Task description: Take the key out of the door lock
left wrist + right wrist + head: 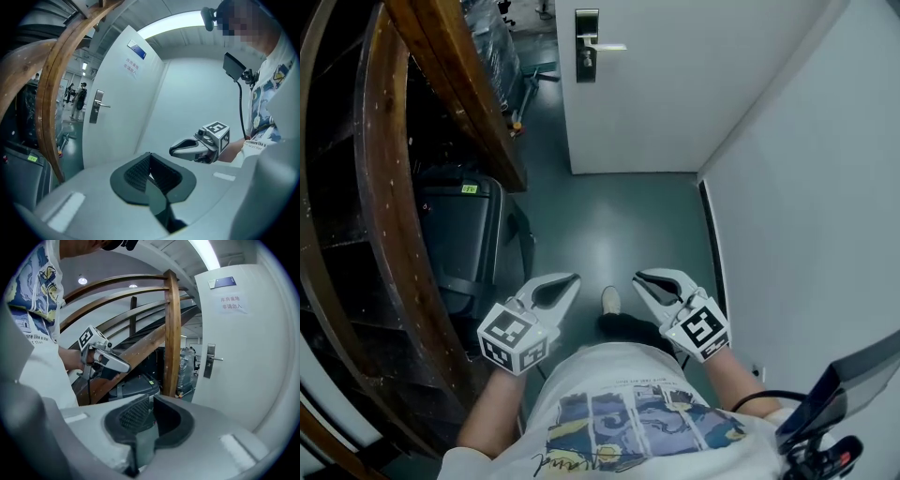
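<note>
The white door (675,94) stands shut at the far end of the narrow floor. Its metal lock plate (587,45) with a lever handle (611,46) is at the top of the head view. The plate (97,106) is small in the left gripper view, and the same plate (209,361) in the right gripper view; I cannot make out a key at this distance. My left gripper (575,277) and right gripper (637,277) are held side by side close to the torso, far from the door. Both have their jaws together with nothing between them.
A curved wooden stair railing (384,187) and a black case (455,234) fill the left side. A white wall (806,206) runs along the right. One shoe (610,300) shows on the dark green floor (609,225) between the grippers.
</note>
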### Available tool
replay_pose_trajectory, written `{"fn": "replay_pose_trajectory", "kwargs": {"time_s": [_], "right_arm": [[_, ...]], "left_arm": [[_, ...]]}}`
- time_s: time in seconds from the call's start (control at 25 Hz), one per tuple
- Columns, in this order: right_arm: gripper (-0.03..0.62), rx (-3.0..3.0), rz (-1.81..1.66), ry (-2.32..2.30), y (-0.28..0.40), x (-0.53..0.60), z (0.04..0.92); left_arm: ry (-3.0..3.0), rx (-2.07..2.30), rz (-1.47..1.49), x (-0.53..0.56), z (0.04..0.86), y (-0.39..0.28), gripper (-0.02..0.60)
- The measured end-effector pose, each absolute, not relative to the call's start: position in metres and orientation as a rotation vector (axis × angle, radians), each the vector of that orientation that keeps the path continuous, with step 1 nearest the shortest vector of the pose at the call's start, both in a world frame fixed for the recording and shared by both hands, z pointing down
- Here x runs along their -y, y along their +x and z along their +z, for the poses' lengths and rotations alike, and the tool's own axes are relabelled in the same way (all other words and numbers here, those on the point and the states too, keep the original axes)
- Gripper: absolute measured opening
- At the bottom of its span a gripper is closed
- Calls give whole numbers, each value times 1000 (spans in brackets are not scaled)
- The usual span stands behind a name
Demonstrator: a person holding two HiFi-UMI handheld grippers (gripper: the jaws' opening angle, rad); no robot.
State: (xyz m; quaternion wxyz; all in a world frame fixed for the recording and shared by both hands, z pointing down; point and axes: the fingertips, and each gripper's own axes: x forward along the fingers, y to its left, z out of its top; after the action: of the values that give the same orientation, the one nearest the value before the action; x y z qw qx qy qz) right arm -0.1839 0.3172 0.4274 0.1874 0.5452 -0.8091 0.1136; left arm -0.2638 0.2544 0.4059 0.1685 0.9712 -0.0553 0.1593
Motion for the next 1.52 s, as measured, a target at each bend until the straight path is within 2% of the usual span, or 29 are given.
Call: {"fn": "replay_pose_trajectory", "kwargs": {"time_s": [0.4,1.04,1.52], "right_arm": [[49,2289,242,1461,-74,-229,427],[71,2230,240,1535,14,-59,411],[106,2212,16,1443,95,76,383]], "left_arm": [[2747,287,445,-161,399,-171,10],[2692,255,401,17,402,-80,35],[2640,307,379,114,412,-15,66]]}}
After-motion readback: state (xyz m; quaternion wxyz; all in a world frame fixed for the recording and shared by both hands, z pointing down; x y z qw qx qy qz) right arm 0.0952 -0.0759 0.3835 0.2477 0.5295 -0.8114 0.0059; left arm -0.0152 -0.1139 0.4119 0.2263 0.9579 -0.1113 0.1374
